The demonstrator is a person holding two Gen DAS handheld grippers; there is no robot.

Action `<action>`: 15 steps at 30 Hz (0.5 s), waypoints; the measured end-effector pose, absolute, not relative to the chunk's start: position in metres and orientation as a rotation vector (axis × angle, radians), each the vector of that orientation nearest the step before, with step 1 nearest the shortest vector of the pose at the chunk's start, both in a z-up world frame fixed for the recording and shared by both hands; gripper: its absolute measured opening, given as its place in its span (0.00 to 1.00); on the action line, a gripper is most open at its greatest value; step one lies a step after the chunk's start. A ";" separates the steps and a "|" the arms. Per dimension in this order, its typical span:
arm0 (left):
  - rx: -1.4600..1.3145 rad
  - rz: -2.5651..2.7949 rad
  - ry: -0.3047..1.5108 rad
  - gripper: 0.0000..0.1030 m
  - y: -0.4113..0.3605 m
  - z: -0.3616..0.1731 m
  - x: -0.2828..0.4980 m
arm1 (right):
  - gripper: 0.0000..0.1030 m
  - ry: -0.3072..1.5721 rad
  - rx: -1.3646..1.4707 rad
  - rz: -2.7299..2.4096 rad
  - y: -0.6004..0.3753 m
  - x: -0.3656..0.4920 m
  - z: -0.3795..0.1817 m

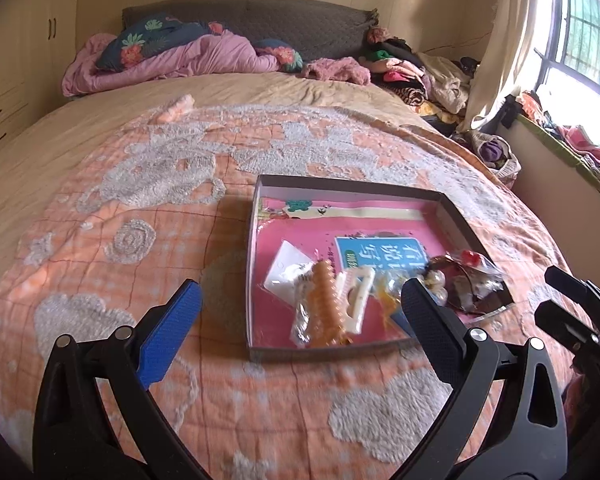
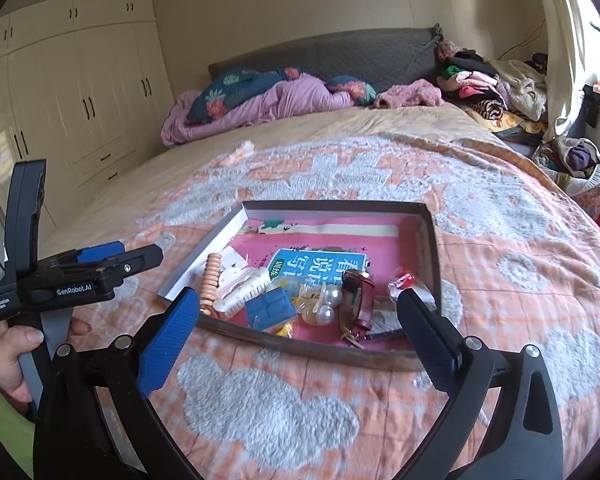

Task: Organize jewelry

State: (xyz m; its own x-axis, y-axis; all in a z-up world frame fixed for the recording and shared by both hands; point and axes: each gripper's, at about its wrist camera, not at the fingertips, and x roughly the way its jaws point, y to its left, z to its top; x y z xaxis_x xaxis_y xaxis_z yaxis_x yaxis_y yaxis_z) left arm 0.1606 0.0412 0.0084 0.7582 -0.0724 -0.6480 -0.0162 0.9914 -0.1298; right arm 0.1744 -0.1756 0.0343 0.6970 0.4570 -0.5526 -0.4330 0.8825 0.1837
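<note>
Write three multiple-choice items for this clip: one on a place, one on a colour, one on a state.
1. Where does the shallow box sit?
A. on the bed blanket
B. on a windowsill
C. on the floor

2. What colour is the spiral hair tie?
A. green
B. peach-orange
C. black

3. How is the right gripper?
A. shut on the watch
B. shut and empty
C. open and empty

Answers: 1 A, the blanket surrounds the box; 2 B, its coils look peach-orange; 3 C, its fingers stand wide apart, gripping nothing.
</note>
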 end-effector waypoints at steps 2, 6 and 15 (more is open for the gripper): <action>-0.130 -0.032 0.704 0.91 0.037 0.011 0.154 | 0.96 0.613 0.037 0.496 -0.179 0.165 0.038; -0.118 -0.057 0.703 0.91 0.025 0.011 0.135 | 0.96 0.606 0.021 0.493 -0.183 0.149 0.040; -0.095 -0.106 0.730 0.91 0.000 -0.010 0.095 | 0.96 0.670 -0.007 0.441 -0.189 0.125 0.019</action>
State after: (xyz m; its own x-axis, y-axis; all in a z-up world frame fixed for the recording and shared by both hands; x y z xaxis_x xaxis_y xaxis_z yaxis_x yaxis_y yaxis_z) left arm 0.0948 -0.0001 -0.0102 0.7404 -0.1291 -0.6597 0.0632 0.9904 -0.1229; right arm 0.1245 -0.1891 0.0191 0.6954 0.3927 -0.6019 -0.3970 0.9080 0.1337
